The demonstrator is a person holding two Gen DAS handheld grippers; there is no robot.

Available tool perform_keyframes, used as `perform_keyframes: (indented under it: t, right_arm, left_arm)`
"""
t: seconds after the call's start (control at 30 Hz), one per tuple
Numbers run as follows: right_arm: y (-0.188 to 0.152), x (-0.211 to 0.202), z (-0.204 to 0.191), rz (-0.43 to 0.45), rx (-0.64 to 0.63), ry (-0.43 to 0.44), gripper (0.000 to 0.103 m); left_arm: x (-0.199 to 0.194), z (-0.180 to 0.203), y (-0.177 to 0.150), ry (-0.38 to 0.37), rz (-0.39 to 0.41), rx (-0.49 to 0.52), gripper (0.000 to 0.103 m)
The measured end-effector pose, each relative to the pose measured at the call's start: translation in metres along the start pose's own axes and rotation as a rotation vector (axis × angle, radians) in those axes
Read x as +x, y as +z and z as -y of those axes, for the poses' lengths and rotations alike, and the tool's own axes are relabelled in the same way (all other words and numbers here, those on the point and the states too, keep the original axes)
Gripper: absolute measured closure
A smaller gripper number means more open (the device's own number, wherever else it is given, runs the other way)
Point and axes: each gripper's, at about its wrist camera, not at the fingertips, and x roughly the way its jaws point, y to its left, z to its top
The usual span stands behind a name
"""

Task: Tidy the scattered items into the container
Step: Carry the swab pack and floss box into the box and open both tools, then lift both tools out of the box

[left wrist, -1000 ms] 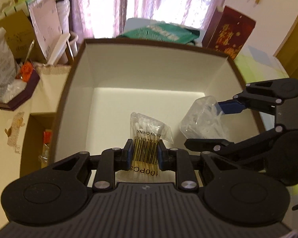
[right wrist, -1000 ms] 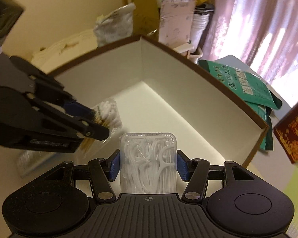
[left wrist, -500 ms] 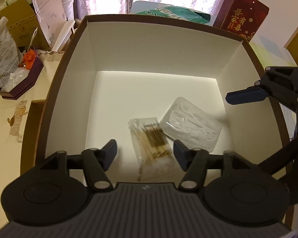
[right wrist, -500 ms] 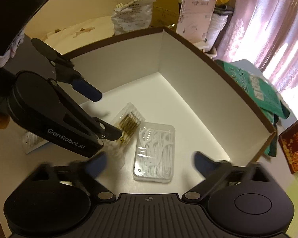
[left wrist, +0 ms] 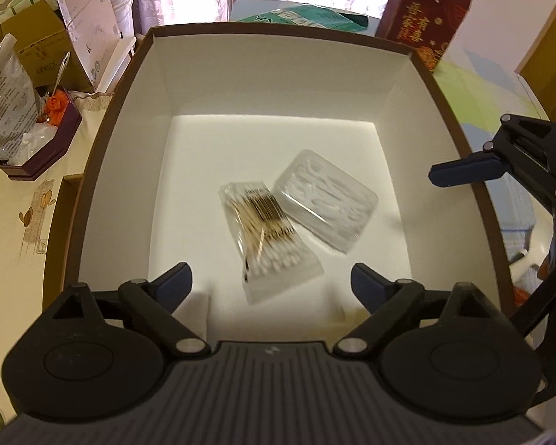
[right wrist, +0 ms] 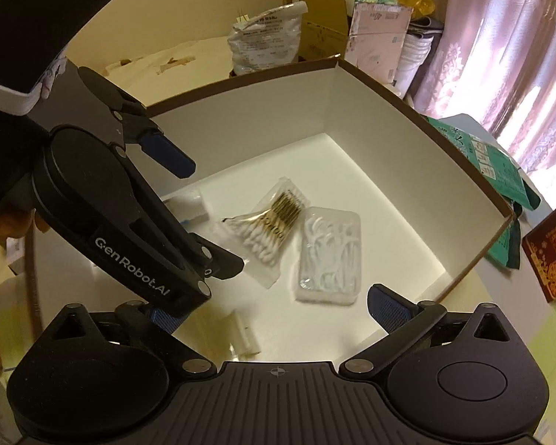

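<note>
Drop step looks done: left claw (left wrist: 268, 283) & right claw (right wrist: 274, 306) both spread wide, empty, over box (left wrist: 122, 118); swab pack (left wrist: 267, 222) + floss case (left wrist: 326, 198) touching mid-floor; next prob. fetch remaining strays.

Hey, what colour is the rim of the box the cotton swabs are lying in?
Dark brown, around white inner walls; the box rim shows best in the left wrist view.

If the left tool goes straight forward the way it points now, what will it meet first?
Probably the swab bag on the box floor: it lies straight ahead between the open left tool fingers. Depth is unclear.
</note>
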Motion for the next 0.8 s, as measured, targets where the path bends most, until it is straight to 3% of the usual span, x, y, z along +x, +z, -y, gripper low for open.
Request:
perform_keyframes:
  t: [0.8]
  right_arm:
    - [-0.042, -0.095, -0.039, 0.215, 0.136, -0.011, 0.000]
  left_arm:
    - [-0.089, 0.042, -0.040, 0.048, 0.157, 0.003, 0.006]
